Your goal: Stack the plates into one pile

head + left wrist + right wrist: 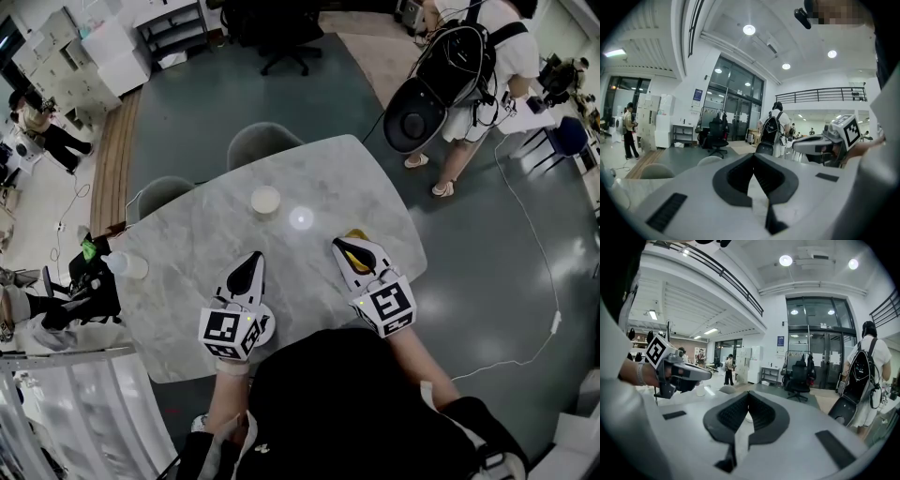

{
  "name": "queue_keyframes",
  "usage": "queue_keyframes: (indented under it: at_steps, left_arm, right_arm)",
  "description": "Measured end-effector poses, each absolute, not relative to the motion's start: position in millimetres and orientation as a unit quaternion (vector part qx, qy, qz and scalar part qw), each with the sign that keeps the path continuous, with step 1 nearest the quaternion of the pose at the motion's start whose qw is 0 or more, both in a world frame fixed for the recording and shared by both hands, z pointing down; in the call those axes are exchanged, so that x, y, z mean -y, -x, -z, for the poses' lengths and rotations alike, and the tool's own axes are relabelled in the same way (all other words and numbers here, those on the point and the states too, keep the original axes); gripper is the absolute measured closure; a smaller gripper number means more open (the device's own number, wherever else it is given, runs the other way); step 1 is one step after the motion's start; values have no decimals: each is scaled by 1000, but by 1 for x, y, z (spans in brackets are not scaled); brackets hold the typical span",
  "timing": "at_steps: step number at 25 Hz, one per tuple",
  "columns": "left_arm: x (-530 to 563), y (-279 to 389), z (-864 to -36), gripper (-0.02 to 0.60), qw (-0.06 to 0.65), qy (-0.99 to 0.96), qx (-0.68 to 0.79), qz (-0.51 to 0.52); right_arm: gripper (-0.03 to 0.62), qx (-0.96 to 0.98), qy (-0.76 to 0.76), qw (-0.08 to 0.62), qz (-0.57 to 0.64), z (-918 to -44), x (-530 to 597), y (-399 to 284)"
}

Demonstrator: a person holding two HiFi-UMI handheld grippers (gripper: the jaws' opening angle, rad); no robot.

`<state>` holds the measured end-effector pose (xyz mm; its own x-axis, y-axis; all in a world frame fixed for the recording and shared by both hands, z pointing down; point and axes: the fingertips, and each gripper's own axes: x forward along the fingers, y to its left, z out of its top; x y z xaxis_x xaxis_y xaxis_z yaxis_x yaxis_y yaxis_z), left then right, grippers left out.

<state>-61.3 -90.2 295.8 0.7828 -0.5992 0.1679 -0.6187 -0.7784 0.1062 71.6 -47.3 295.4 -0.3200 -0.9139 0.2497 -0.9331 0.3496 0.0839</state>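
Observation:
A cream plate (265,200) lies at the far middle of the marble table (187,253). Next to it is a bright white round spot (301,217); plate or light glare, I cannot tell. A yellow plate (357,234) shows partly from under my right gripper (339,246), which hovers shut and empty. A white plate (265,327) near the front edge is mostly hidden under my left gripper (256,257), also shut with nothing held. In the left gripper view the jaws (753,157) meet; in the right gripper view the jaws (749,393) meet too.
A pale cup or bottle (127,265) stands at the table's left edge. Two grey chairs (260,142) are pushed in at the far side. A person with a backpack (469,66) stands beyond the table's far right corner; cables lie on the floor there.

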Motion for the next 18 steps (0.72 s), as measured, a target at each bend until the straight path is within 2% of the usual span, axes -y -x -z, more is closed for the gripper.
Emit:
queue_keyframes:
  at_steps: [18]
  left_arm:
    - [83,73,-313,574,88,-931,344,-80]
  right_arm:
    - [577,815,-561,138,-39,-307,35,-60]
